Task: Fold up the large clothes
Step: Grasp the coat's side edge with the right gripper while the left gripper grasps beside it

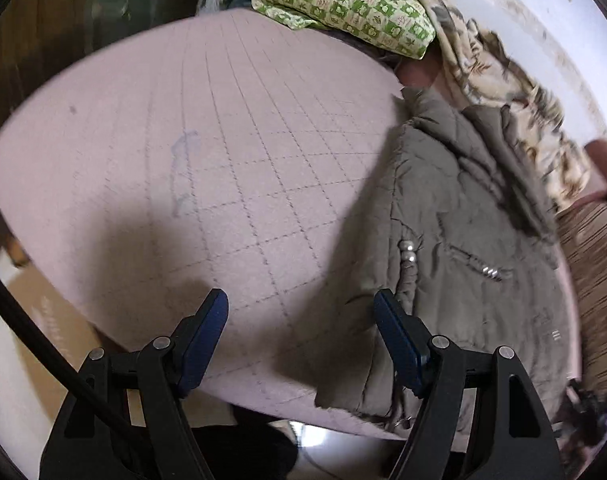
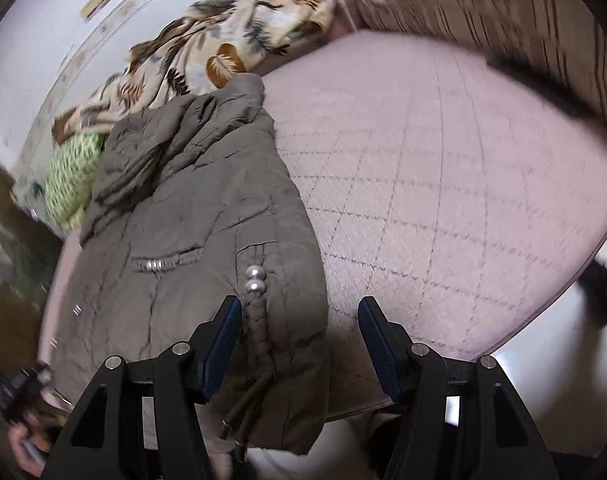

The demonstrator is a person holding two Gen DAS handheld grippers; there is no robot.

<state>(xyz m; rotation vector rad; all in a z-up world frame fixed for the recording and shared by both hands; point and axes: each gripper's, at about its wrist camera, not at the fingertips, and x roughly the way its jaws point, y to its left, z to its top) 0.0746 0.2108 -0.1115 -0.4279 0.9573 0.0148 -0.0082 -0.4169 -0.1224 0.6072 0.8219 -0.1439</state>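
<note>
Evidently bulky, soft and puffy, the olive coat (image 2: 207, 248) lies on the pink bed (image 2: 443, 184), its hem under the right gripper (image 2: 299, 344)'s wide, empty fingers; left gripper (image 1: 301, 340) likewise spread; pinch the hem corners.

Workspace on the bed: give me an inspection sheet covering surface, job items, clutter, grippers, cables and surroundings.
Surface: pink quilted bedcover, a faint bluish mark on it.
Job's things: olive padded jacket lying on the cover, apparently folded lengthwise, hem overhanging the near edge; braided drawstring with silver beads on top.
Clutter: green patterned pillow and leaf-print blanket bunched at the far side.
Grippers: left gripper open, holding nothing, beside the jacket; right gripper open, above the jacket's hem, nothing between the fingers.
Cables: black cable crossing the left wrist view.
Surroundings: white wall, striped wooden panel.
</note>
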